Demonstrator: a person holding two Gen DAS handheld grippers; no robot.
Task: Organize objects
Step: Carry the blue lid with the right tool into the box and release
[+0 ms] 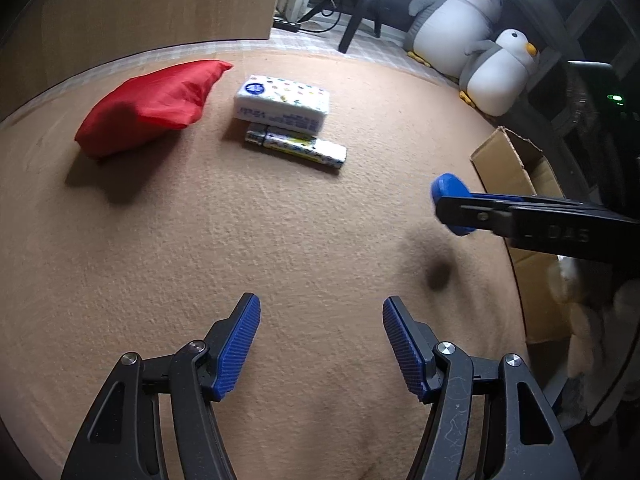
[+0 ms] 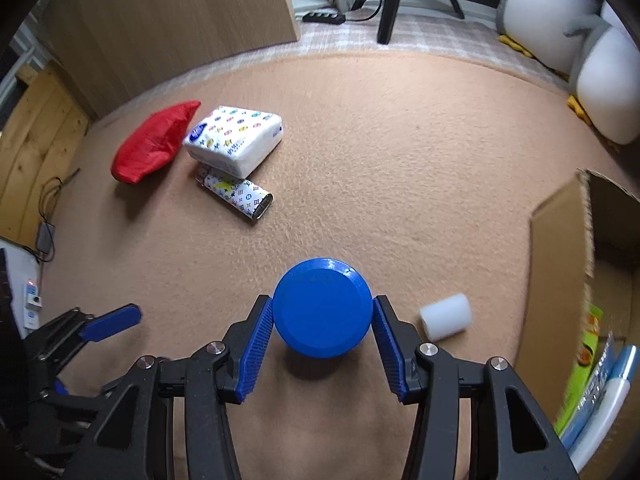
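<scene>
On the far left of the tan carpet lies a red pouch, slumped and wrinkled. Just to its right sits a white tissue pack printed with small coloured emblems, its near corner touching or nearly touching the pouch in the right wrist view. In front of the pack, close against it, lies a lighter with a patterned white wrap, its metal end pointing toward the camera.

The left gripper hangs over bare carpet with its blue pads standing wide apart and nothing between them — it holds nothing. In the right wrist view one of its blue fingers shows at the lower left.

Nearer the middle, the right gripper has a blue round lid between its pads, both blue pads pressing on its rim — the lid is clear of the carpet, its shadow on the pile below. The left wrist view shows the same lid at the tip of the tongs, seen from the side.

Right of the lid a small white cylinder lies on its side on the carpet. Further right stands an open cardboard box, with a green packet and a pale blue-and-white item inside. Two plush penguins sit beyond the carpet edge at the far right.
</scene>
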